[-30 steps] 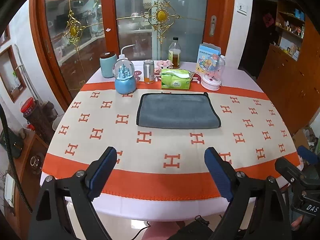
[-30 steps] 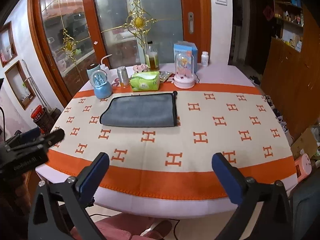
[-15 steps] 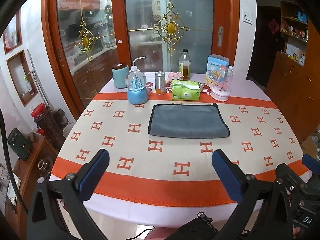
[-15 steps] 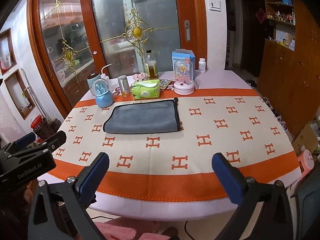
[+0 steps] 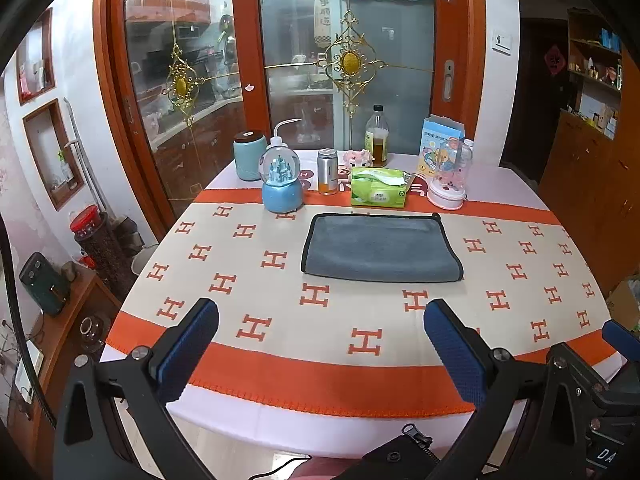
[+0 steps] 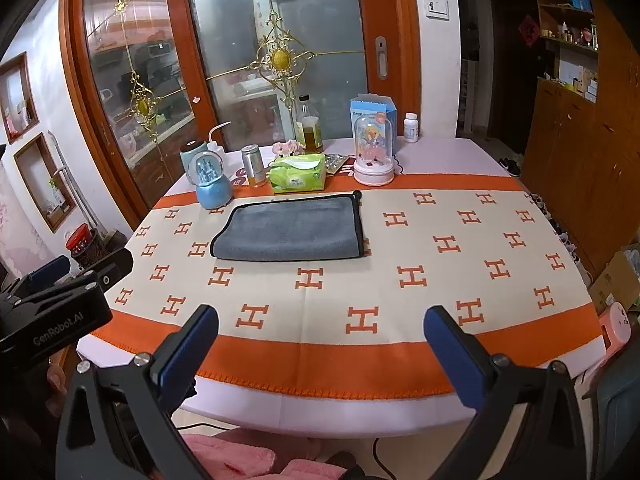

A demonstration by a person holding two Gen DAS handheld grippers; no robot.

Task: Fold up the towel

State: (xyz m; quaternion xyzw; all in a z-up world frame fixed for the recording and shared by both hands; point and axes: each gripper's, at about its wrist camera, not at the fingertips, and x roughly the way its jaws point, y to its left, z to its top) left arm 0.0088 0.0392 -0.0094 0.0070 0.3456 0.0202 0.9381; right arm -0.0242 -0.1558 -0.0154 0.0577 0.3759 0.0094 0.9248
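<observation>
A grey towel (image 5: 380,248) with a black edge lies folded flat on the far half of the table; it also shows in the right wrist view (image 6: 290,228). My left gripper (image 5: 320,340) is open and empty, held back over the table's near edge, well short of the towel. My right gripper (image 6: 320,344) is open and empty too, over the near edge, to the right of the left one. The left gripper's body shows at the left of the right wrist view (image 6: 60,304).
The round table carries an orange and cream cloth (image 5: 360,340). Behind the towel stand a blue snow globe (image 5: 281,184), a can (image 5: 327,171), a green tissue pack (image 5: 378,192), a pink dome toy (image 5: 450,178), a bottle (image 5: 376,136) and a teal cup (image 5: 250,156).
Both grippers have pulled back and risen from the table, so the towel looks farther off. The towel has not moved. Both stay open.
</observation>
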